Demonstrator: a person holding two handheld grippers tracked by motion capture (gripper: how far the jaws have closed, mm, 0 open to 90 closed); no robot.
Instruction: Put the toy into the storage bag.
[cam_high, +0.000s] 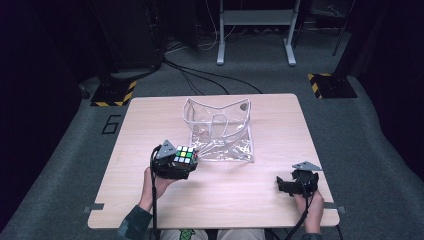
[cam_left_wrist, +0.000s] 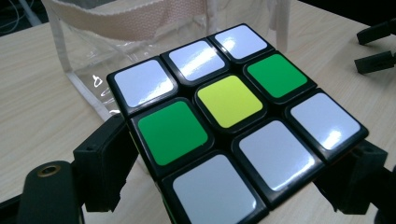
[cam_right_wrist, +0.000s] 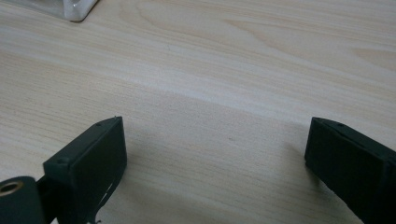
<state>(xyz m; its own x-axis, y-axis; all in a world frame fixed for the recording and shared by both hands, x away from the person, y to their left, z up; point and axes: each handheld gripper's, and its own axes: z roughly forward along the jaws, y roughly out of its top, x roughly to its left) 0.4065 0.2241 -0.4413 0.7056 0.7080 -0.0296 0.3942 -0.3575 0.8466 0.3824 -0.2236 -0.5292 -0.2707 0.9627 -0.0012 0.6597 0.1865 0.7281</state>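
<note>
A puzzle cube (cam_high: 184, 155) with white, green and yellow stickers on its top face sits between the jaws of my left gripper (cam_high: 181, 162), which is shut on it just in front of a clear plastic pouch (cam_high: 218, 129). In the left gripper view the cube (cam_left_wrist: 233, 123) fills the middle, its sides clamped by both black jaws, with the pouch (cam_left_wrist: 126, 32) right behind it. My right gripper (cam_high: 287, 186) rests low at the table's near right, jaws wide apart over bare wood (cam_right_wrist: 215, 158). Its jaw tips also show in the left gripper view (cam_left_wrist: 373, 46).
The pouch stands open-topped with a white strap at the middle of the light wooden table (cam_high: 150, 120). A corner of the pouch (cam_right_wrist: 77, 8) shows in the right gripper view. Cables and stand bases lie on the floor beyond the far edge.
</note>
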